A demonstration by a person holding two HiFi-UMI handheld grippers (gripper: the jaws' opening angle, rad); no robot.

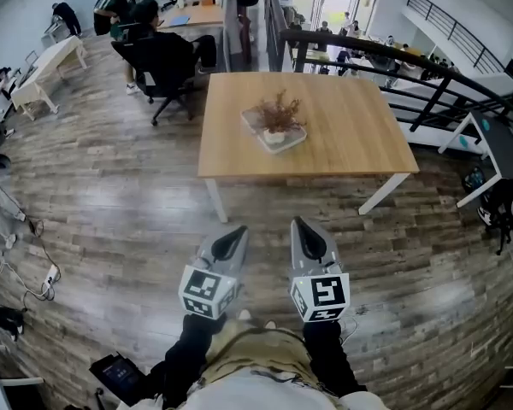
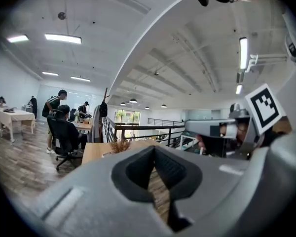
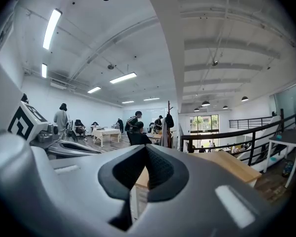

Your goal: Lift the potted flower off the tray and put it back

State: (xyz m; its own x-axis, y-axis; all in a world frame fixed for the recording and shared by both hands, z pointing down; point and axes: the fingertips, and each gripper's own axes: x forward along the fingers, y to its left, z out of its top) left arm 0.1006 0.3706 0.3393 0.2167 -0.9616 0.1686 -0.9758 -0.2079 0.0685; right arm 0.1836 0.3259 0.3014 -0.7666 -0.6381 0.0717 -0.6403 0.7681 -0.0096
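The potted flower (image 1: 279, 112), a small dry brownish plant in a pale pot, stands on a shallow tray (image 1: 253, 125) in the middle of a wooden table (image 1: 342, 139). I stand well back from the table on the wood floor. My left gripper (image 1: 238, 231) and right gripper (image 1: 300, 225) are held side by side in front of me, both shut and empty, pointing toward the table. In the left gripper view, the flower (image 2: 120, 145) shows far off above the shut left gripper (image 2: 154, 150). The right gripper view shows the shut right gripper (image 3: 146, 149) and the table (image 3: 234, 165), not the flower.
A black railing (image 1: 427, 71) runs behind and to the right of the table. People sit and stand at desks (image 1: 145, 32) at the back left. A white desk (image 1: 496, 148) stands at the right, and cables (image 1: 17, 254) lie on the floor at the left.
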